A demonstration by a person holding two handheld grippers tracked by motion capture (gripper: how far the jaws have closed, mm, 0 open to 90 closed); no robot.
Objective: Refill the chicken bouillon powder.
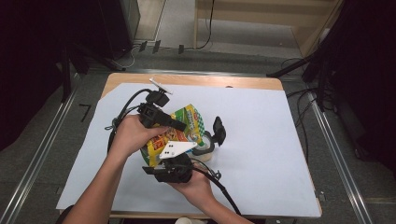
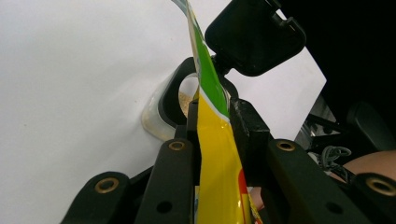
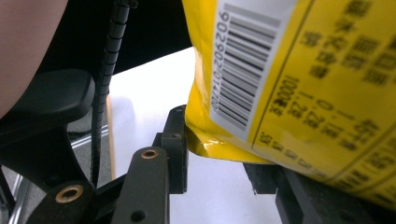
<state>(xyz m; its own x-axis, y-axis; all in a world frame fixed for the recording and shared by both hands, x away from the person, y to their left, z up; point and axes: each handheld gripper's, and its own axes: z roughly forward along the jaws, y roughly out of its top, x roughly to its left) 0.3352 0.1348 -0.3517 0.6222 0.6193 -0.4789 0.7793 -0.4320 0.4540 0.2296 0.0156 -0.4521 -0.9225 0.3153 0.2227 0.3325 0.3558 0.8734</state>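
Note:
A yellow and green snack bag [image 1: 187,122] is held tilted over a clear container [image 1: 206,149] with a black rim, whose black flip lid [image 1: 218,130] stands open. My left gripper [image 1: 179,125] comes from the left and is shut on the bag's upper edge. In the left gripper view the bag [image 2: 212,154] is pinched edge-on between the jaws, with the container [image 2: 161,112] and the lid [image 2: 254,35] beyond; pale grains lie inside. My right gripper [image 1: 175,157] is below, shut on the bag's bottom corner [image 3: 299,79] near the barcode.
A large white paper sheet [image 1: 261,140] covers the wooden table [image 1: 196,80], with free room to the right and at the back. Black cables trail from both grippers. Metal rails and dark stands flank the table on the floor.

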